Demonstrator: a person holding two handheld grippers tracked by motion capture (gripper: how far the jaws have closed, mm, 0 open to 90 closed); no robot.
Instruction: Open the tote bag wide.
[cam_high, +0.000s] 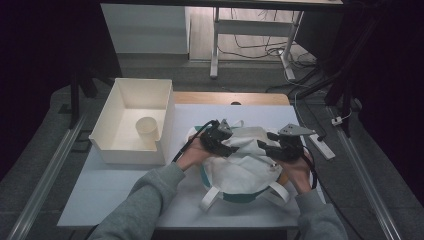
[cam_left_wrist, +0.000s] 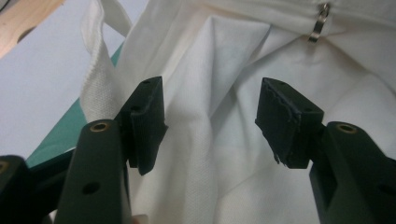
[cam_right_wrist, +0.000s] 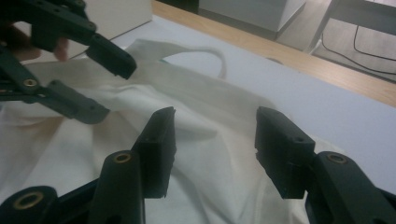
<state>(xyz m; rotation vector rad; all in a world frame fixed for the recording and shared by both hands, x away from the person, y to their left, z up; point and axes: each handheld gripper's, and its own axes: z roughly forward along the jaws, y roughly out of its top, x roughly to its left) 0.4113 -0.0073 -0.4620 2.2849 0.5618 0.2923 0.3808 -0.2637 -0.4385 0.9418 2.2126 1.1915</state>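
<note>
Jaws of both the left gripper (cam_left_wrist: 210, 123) and the right gripper (cam_right_wrist: 215, 149) stand partly open over the white cloth bag (cam_high: 245, 160), gripping nothing; their pads clear the fabric. Only the left gripper view shows a metal zipper pull (cam_left_wrist: 319, 25) at 1 o'clock, while the teal object (cam_high: 240, 197) beneath the bag stays mostly hidden. Farther off at 10 o'clock on the table (cam_high: 120, 185), a cup (cam_high: 147, 130) stands in the white box (cam_high: 112, 122).

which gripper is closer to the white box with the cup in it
Left. The left gripper hovers over the cloth bag just right of the white box; the right gripper sits farther right across the bag.
</note>
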